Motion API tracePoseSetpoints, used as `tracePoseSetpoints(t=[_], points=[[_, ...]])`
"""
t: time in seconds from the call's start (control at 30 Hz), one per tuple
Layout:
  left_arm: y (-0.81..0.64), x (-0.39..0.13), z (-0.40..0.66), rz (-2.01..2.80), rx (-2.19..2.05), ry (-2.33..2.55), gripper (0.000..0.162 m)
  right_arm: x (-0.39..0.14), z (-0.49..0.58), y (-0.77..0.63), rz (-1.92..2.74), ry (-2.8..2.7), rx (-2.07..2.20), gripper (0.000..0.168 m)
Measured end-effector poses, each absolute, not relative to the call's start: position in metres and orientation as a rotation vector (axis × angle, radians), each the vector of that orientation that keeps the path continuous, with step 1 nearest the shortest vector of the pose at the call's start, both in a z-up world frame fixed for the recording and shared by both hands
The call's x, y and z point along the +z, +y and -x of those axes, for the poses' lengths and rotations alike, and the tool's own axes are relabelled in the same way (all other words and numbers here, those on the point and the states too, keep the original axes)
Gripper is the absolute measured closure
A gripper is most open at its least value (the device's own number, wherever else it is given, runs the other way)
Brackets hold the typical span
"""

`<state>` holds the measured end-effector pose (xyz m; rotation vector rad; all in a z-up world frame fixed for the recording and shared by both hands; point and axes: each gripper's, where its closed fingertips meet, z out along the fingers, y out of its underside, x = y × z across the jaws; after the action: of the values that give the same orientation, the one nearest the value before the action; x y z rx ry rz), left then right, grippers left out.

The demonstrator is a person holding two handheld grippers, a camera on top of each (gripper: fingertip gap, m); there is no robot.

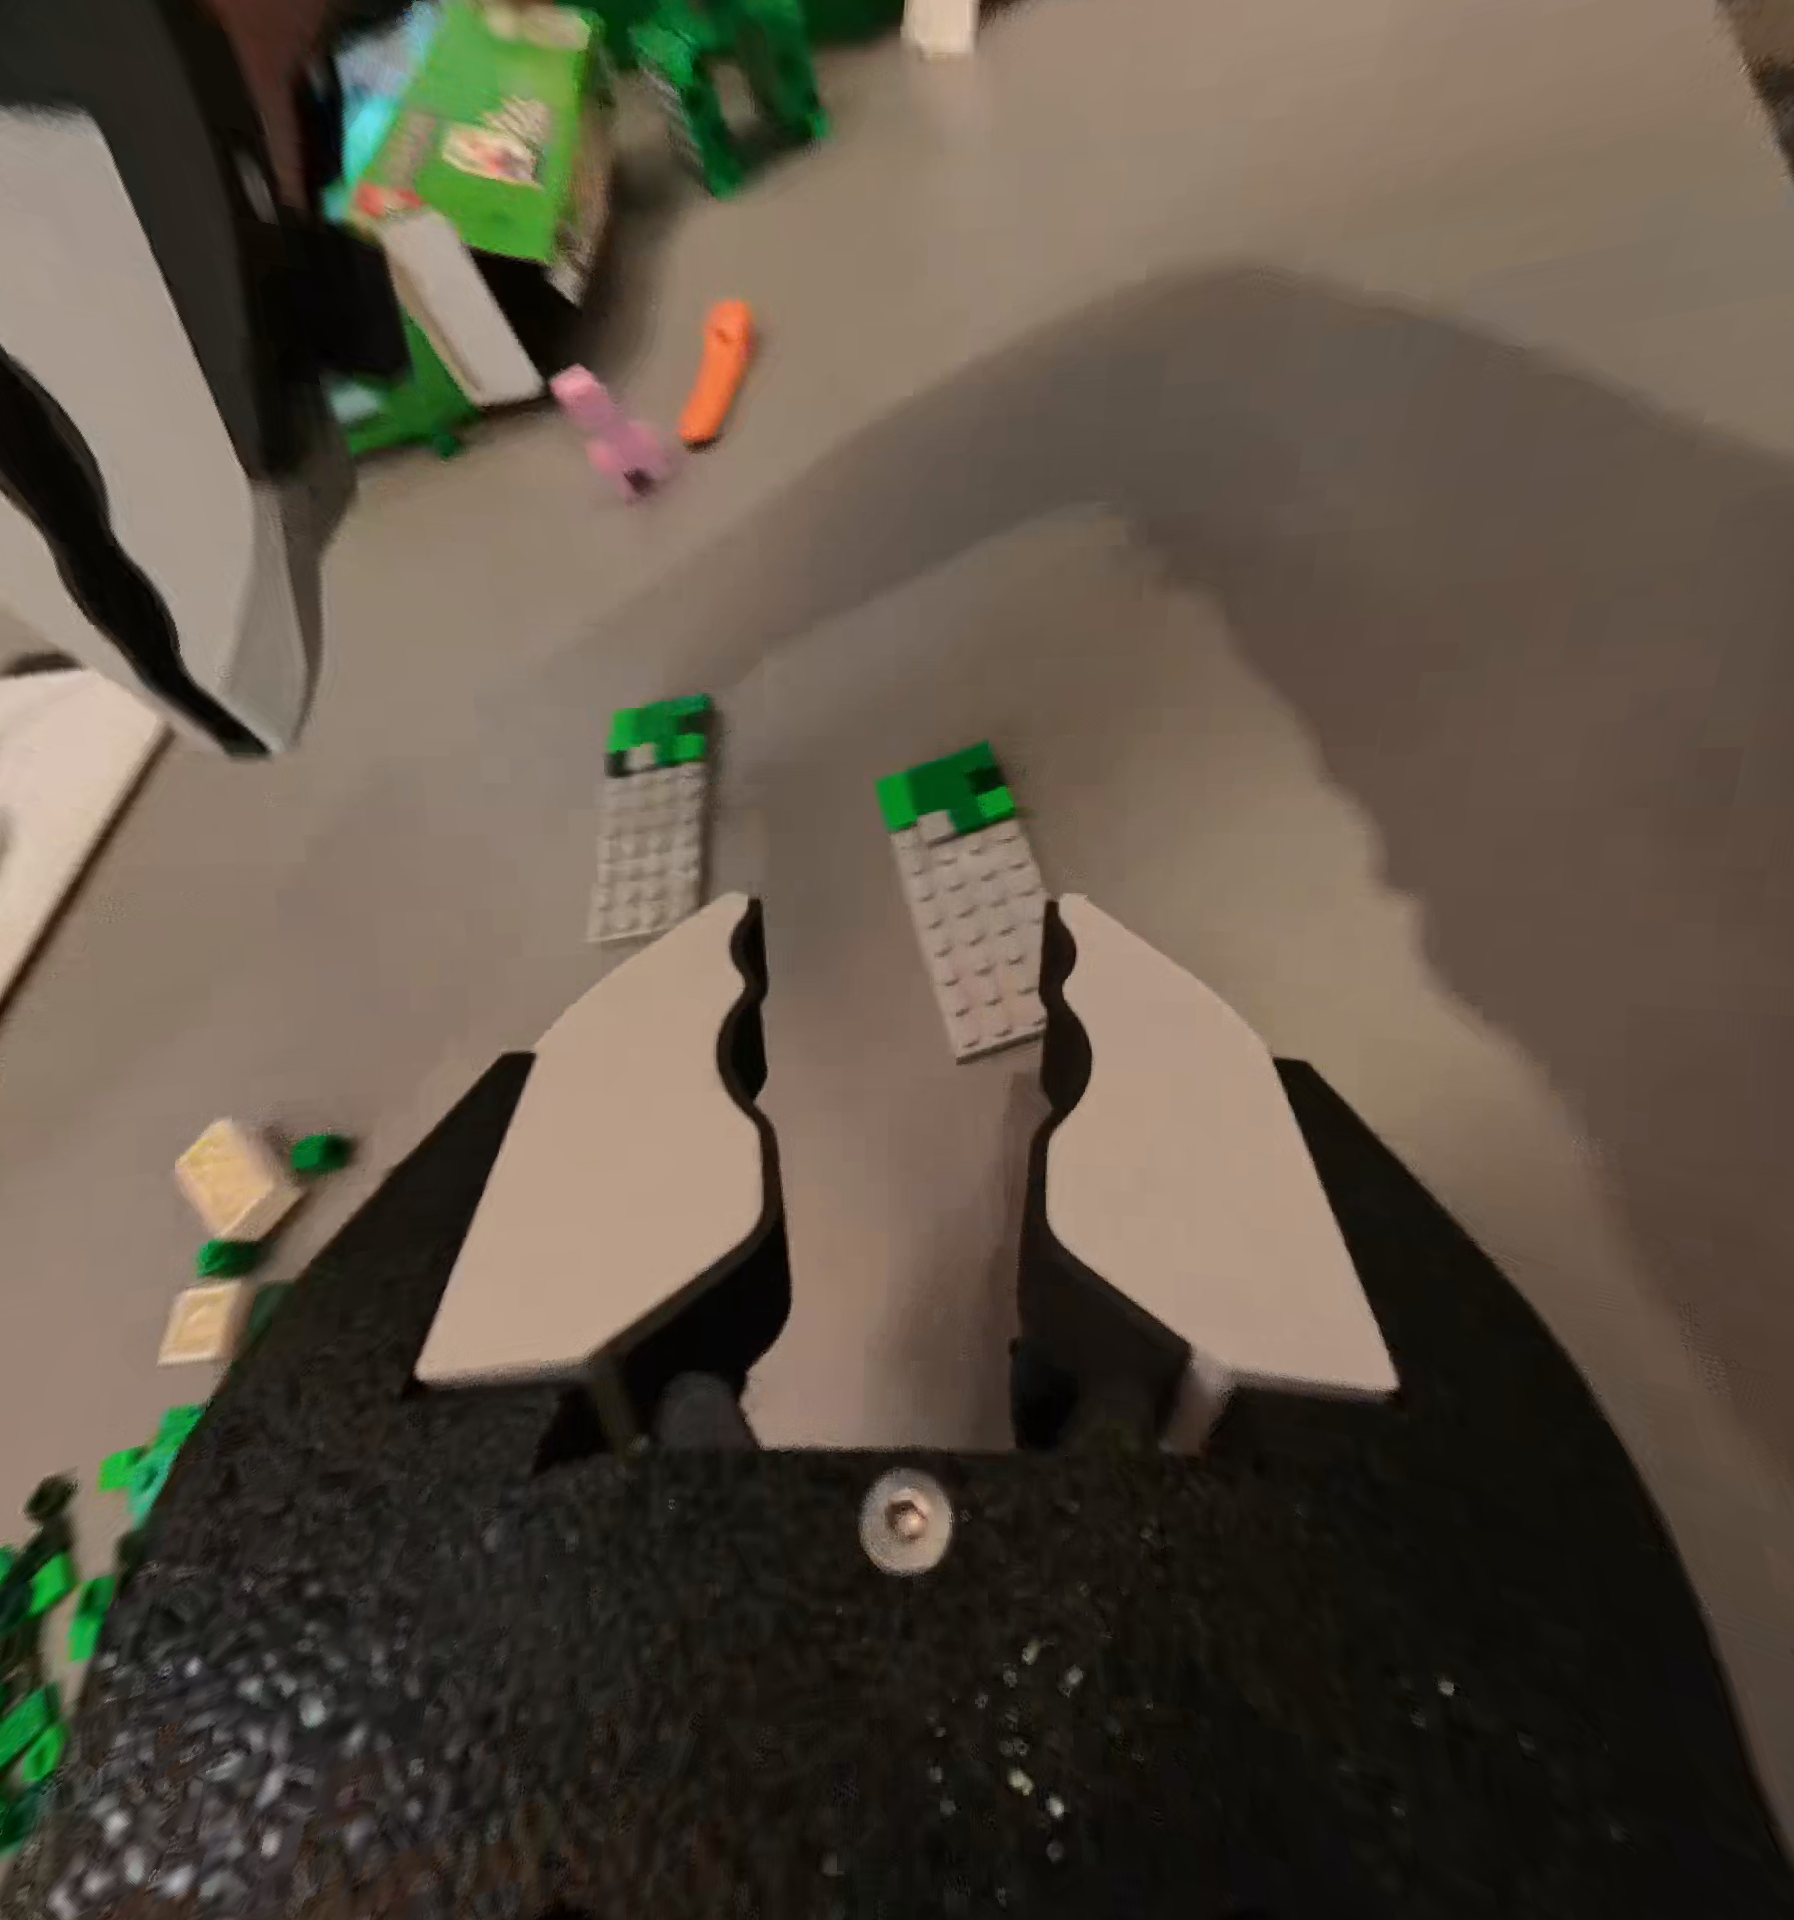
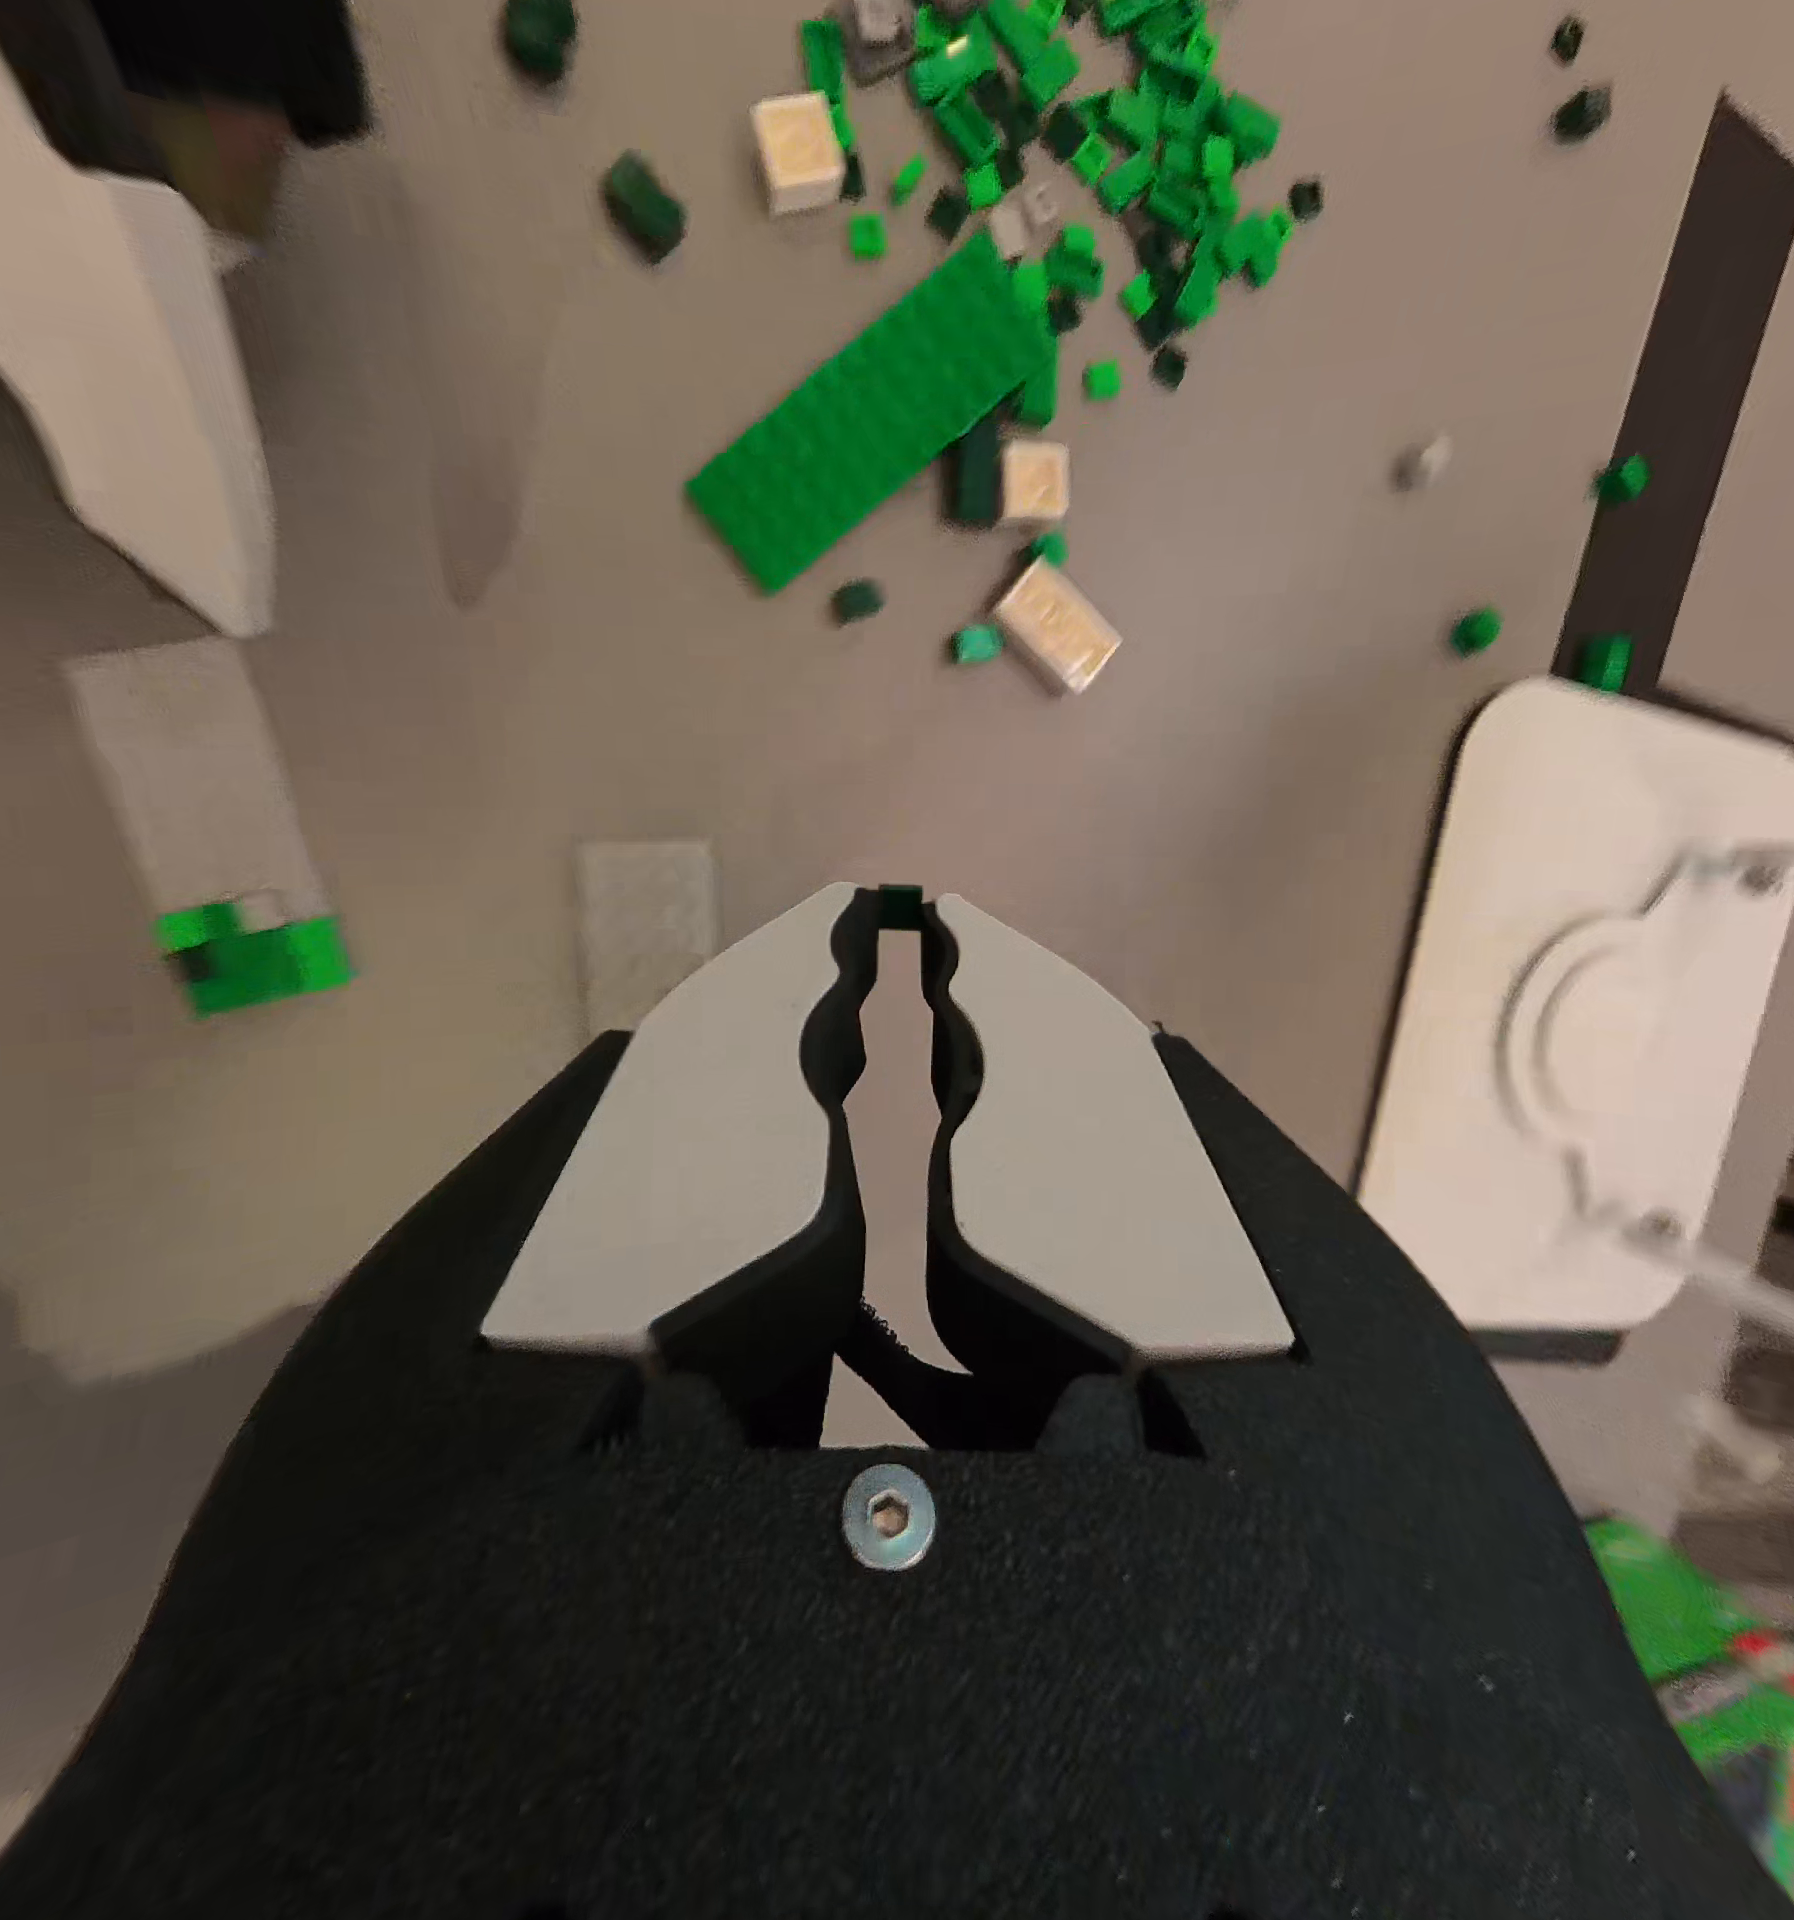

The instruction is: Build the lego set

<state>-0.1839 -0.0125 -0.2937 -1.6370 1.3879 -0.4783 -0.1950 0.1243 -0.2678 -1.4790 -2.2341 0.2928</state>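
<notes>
Two grey studded plates lie on the grey table, each with green tiles at its far end: a left plate and a right plate. My left gripper is open and empty, hovering just short of them, with the right plate between its fingertips. The right gripper shows at the upper left of the left wrist view. In the right wrist view my right gripper is shut on a small dark green piece above the table. One grey plate with green tiles and another grey plate lie below it, blurred.
A pile of loose green pieces, a long green plate and tan blocks lie ahead of the right gripper. A white device stands at right. A green box, a pink figure and an orange tool lie far back.
</notes>
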Motion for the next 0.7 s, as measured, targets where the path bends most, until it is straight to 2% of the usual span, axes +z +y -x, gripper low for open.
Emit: tracePoseSetpoints(t=[0.2, 0.43, 0.6, 0.67, 0.7], points=[[-0.027, -0.323, 0.161, 1.801, -0.492, 1.463, 0.106, -0.276, 0.124, 0.056, 1.592, -2.162, 0.501, 0.161], [-0.025, -0.345, 0.164, 2.003, -0.535, 1.427, 0.103, -0.292, 0.117, 0.005, 1.563, -2.176, 0.611, 0.161], [-0.022, -0.345, 0.163, 2.054, -0.520, 1.416, 0.108, -0.298, 0.124, -0.003, 1.570, -2.147, 0.657, 0.161], [-0.020, -0.345, 0.164, 2.073, -0.516, 1.399, 0.114, -0.300, 0.125, -0.003, 1.579, -2.130, 0.668, 0.161], [-0.020, -0.345, 0.164, 2.076, -0.513, 1.399, 0.123, -0.302, 0.126, -0.002, 1.577, -2.126, 0.666, 0.161]])
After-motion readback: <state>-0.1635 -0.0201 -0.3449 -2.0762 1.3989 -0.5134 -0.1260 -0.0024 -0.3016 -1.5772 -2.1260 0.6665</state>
